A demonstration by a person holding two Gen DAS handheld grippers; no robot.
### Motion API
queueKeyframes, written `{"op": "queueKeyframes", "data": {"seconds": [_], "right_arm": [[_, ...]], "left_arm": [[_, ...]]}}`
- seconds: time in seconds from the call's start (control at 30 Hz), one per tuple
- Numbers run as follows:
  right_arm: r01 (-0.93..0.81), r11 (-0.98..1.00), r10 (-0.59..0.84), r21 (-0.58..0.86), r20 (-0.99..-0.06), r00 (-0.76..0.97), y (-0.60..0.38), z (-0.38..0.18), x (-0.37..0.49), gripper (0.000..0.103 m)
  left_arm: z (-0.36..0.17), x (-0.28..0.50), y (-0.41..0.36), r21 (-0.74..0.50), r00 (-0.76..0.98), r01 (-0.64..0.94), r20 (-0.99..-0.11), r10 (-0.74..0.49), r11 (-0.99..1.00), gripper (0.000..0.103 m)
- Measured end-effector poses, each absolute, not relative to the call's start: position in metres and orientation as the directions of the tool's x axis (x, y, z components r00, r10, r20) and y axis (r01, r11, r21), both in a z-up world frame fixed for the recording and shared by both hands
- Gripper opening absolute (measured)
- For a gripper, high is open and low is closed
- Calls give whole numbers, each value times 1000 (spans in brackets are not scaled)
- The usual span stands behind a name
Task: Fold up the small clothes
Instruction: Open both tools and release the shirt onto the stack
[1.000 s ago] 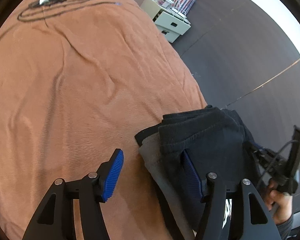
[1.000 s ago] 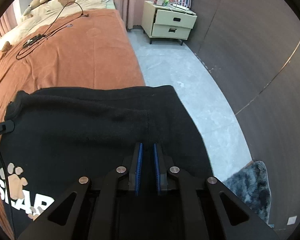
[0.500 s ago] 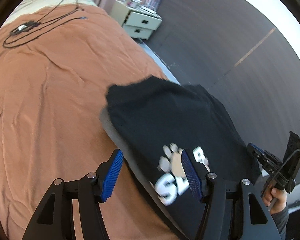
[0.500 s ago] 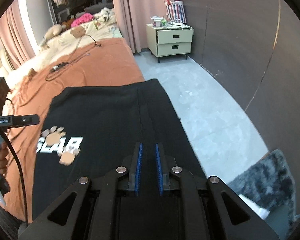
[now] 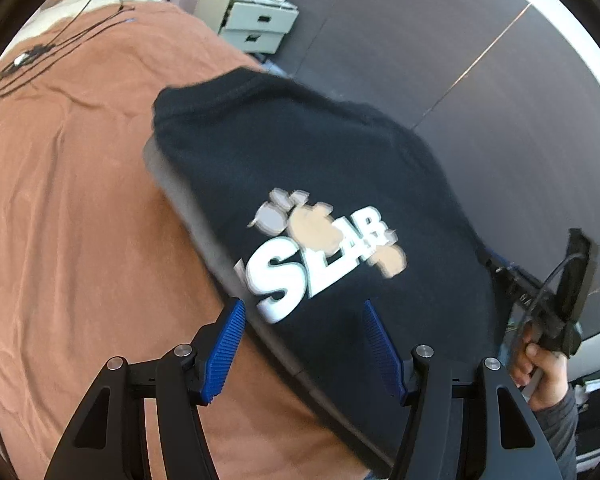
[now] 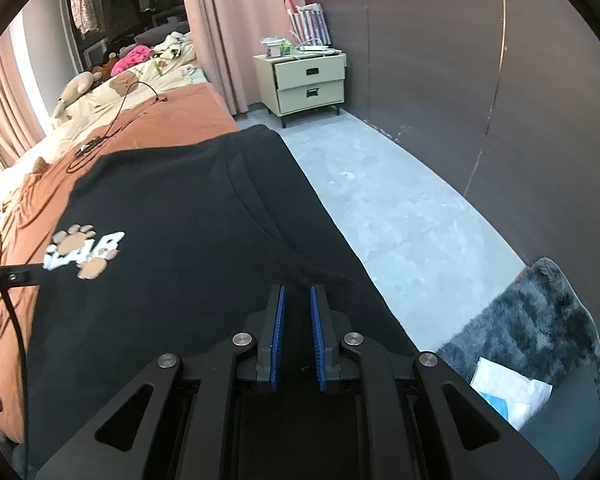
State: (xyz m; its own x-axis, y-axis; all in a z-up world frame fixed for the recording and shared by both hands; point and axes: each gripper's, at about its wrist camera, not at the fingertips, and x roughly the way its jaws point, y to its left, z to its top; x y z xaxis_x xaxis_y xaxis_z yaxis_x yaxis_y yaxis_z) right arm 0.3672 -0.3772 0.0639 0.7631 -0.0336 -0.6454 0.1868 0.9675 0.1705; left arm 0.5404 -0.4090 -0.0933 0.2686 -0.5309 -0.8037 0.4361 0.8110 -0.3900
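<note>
A small black garment with white letters and paw prints is held up over the right edge of the orange bed cover. My right gripper is shut on its edge and holds it stretched out; the garment fills the middle of the right wrist view. My left gripper is open and empty, its blue pads on either side of the garment's near edge, not closed on it. The right gripper also shows in the left wrist view, held by a hand.
A black cable lies on the bed cover at the far end. A cream bedside cabinet stands past the bed. The grey floor runs along the bed, with a dark fluffy rug near. Pillows and soft toys lie at the bed's head.
The right gripper has lifted the bunched garment off the bed and spread it out, so the printed side now shows. The left gripper stays open and has come closer to the garment.
</note>
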Motion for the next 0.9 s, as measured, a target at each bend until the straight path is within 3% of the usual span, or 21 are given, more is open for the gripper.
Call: {"op": "queueKeyframes", "data": {"seconds": [0.2,0.4,0.5,0.67,0.77,0.83,0.87,0.9], "right_arm": [[243,931,-25,273,-616,787,-378,54,362,6],[395,884,-185,249,-590,786,-371,54,336,6],[370,866,-100,336,-609,787,-381,40,327,6],[375,874,-114,311,-618,778,-368,51,308,10],[369,871,-111,325,-601,792,-361,69,293,12],[338,884,-92,322,-590,802,-352,81,284,33],[328,891,-88,315,-587,805,-348,85,278,58],[319,897,-92,305,-578,811,-342,92,269,76]], "left_arm": [[-107,532,-406,-391,247,416,-820,-516,821,63],[-104,522,-405,-364,258,419,-830,-494,832,63],[-97,513,-404,-353,267,421,-833,-485,836,63],[-79,498,-393,-336,294,429,-826,-481,839,64],[-63,486,-384,-337,311,431,-815,-488,837,75],[-48,477,-377,-309,351,431,-808,-473,848,81],[-42,473,-374,-306,366,428,-802,-473,850,85],[-35,469,-369,-307,380,424,-793,-475,852,88]]}}
